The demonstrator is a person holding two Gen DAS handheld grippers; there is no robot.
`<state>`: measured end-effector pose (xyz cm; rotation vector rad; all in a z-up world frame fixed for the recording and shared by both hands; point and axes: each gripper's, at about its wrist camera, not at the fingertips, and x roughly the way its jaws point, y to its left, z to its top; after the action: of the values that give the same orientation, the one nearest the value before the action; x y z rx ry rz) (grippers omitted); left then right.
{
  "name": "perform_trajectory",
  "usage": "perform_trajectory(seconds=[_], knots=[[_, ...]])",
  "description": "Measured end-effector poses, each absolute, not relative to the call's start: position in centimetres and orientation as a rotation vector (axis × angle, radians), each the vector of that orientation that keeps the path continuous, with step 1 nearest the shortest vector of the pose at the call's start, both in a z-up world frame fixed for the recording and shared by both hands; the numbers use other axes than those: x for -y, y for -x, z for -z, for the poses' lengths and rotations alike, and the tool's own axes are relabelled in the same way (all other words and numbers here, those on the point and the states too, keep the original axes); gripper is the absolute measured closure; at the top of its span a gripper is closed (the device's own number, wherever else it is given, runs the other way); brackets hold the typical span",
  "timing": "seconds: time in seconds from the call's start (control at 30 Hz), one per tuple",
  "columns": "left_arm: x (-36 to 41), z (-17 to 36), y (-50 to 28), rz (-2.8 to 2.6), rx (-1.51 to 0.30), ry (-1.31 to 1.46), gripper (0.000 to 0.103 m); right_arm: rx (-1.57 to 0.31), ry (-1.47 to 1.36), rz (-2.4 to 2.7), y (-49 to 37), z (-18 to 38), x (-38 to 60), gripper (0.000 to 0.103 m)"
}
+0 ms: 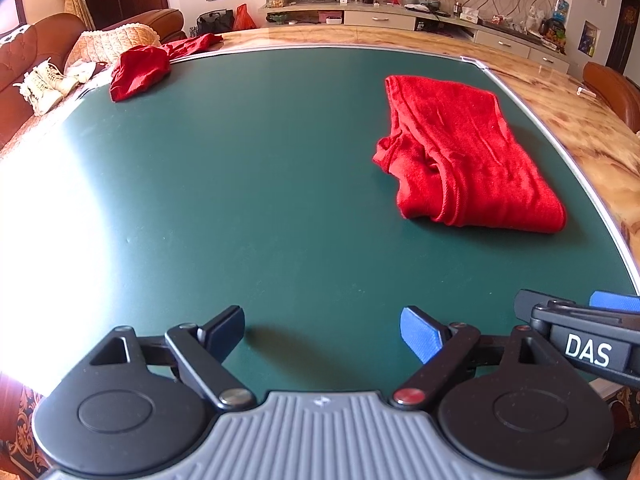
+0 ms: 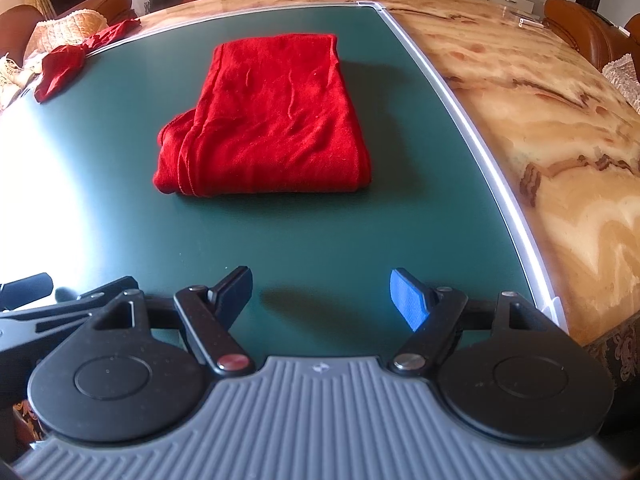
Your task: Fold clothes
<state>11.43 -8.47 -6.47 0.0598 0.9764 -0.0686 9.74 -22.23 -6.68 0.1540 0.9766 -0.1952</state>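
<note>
Glare whites out the counter's point(image 1: 280, 200) left side in both views. The crumpled red garment point(image 1: 138, 70) trails over the far edge, its end hidden.

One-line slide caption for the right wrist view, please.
Open right gripper hovers empty over the green mat, facing a folded red garment; a crumpled red garment lies far left.

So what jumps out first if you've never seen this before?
The folded red garment lying on the dark green mat, nearer the mat's right side. A second red garment sits crumpled at the far left corner. Both pairs of tongs, left and right, hang open, holding nothing.
</note>
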Motion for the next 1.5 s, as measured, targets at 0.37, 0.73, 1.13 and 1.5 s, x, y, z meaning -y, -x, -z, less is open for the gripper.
perform_trajectory(seconds=[0.37,0.73,1.13,1.5], knots=[[8.7,6.7,-11.5,0.048,-0.953,-0.084,0.008,-0.966,-0.148,0.205,-9.7,6.8,22.3,0.019],[8.0,7.0,-11.6,0.024,-0.970,-0.047,0.001,-0.960,-0.121,0.208,-9.7,7.0,22.1,0.019],[7.8,7.1,-11.5,0.032,-0.969,-0.034,0.000,-0.959,-0.131,0.229,-9.7,7.3,22.6,0.005],[7.8,7.2,-11.4,0.032,-0.963,-0.032,0.000,-0.956,-0.140,0.246,-9.5,7.7,23.3,0.000]])
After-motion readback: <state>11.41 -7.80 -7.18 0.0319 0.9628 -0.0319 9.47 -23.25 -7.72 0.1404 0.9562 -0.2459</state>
